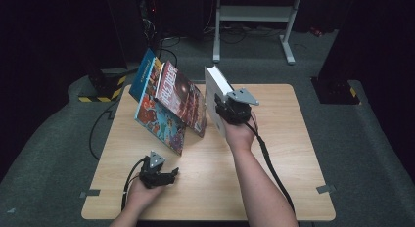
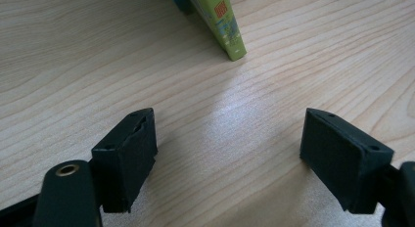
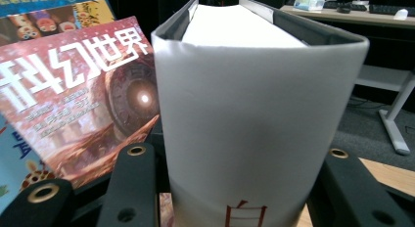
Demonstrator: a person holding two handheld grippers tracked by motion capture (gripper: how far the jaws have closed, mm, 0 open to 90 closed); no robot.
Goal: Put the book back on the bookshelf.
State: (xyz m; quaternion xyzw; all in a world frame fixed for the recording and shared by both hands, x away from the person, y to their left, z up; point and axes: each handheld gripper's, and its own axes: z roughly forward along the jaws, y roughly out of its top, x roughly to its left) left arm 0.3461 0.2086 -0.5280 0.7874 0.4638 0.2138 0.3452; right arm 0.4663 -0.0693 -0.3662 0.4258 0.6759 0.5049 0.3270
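Observation:
A thick white book (image 1: pixel 214 90) stands upright near the middle of the wooden table (image 1: pixel 279 153). My right gripper (image 1: pixel 222 109) is shut on it, one jaw on each cover, with the spine (image 3: pixel 244 129) facing the camera in the right gripper view. To its left lean a red magazine (image 1: pixel 178 95) (image 3: pixel 73 100), a colourful book (image 1: pixel 159 122) and a blue book (image 1: pixel 142 73). My left gripper (image 1: pixel 172 174) (image 2: pixel 227 148) rests low at the front left, open, with bare wood between its jaws. A green book corner (image 2: pixel 222 21) stands beyond it.
A white desk frame (image 1: pixel 254 14) stands on the dark floor behind the table. A yellow-and-black striped base (image 1: pixel 100 95) sits off the table's far left corner. Cables trail from both grippers over the front edge.

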